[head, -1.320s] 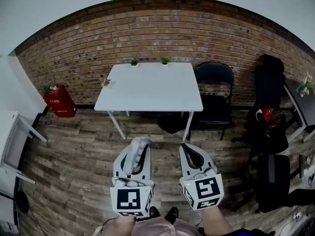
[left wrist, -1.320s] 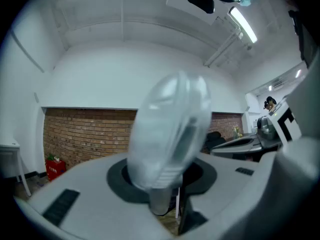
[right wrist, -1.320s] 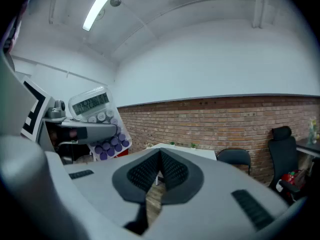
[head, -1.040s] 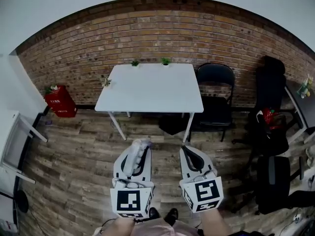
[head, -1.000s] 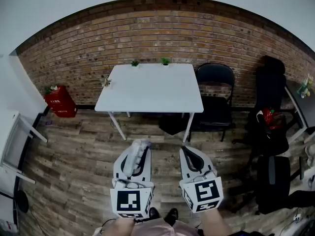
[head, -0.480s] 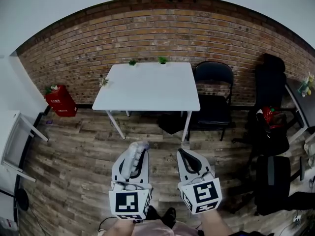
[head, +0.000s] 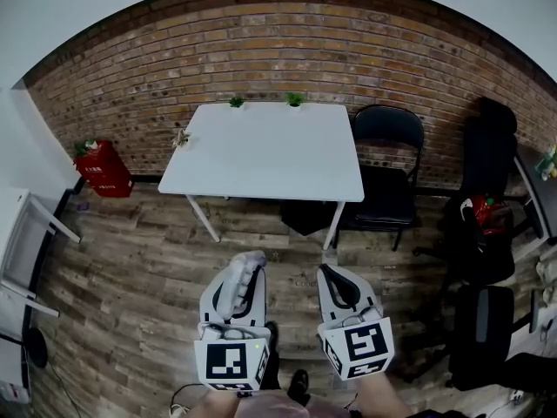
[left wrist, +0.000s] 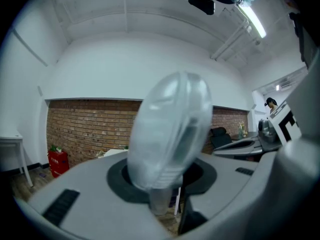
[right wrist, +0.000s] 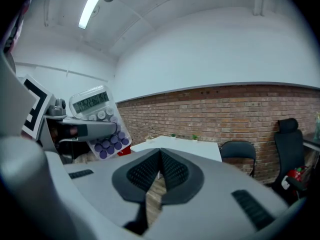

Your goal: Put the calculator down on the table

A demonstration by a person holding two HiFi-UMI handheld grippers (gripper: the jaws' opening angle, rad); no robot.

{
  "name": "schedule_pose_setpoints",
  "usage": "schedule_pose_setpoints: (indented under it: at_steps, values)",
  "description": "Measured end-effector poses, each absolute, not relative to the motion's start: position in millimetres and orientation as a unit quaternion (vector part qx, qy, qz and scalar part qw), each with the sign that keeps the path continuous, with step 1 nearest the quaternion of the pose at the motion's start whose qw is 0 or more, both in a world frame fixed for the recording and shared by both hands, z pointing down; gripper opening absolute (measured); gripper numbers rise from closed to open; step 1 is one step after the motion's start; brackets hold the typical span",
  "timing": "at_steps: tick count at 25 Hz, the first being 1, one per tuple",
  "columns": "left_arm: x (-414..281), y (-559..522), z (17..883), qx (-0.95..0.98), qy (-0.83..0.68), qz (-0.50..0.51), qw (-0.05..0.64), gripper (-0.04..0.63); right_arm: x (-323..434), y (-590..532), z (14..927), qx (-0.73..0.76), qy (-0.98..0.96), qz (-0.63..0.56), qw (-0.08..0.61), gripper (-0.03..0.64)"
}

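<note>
I am clamping the calculator (head: 237, 286) in my left gripper (head: 247, 264), its display end tilting upward, over the wooden floor (head: 130, 268) and well short of the white table (head: 261, 159); my right gripper (head: 331, 275) is hanging beside it, jaws pressed together, empty

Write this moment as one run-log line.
left gripper: shut on calculator | right gripper: shut, empty | white table: ahead, calculator not yet on it
</note>
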State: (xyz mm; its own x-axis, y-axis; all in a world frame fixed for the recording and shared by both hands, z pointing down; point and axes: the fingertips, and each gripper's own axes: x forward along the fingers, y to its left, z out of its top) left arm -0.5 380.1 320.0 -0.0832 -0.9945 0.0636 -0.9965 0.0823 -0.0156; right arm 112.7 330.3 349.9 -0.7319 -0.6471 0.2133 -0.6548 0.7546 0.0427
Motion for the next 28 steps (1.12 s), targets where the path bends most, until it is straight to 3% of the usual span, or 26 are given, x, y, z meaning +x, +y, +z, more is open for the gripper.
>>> schedule_pose_setpoints:
  at_steps: [16,28]
  values:
    - [-132.1,227.5,316.3,0.682,-0.731,0.027,0.017,0.137,-14.0,176.8,349.9,0.363,-0.925,0.023,0.109,0.003]
    - [-169.7,164.7,327.7,0.701,-0.712,0.026,0.031,0.137,-50.6,117.8,350.6,0.385,-0.915,0.021,0.119,0.003]
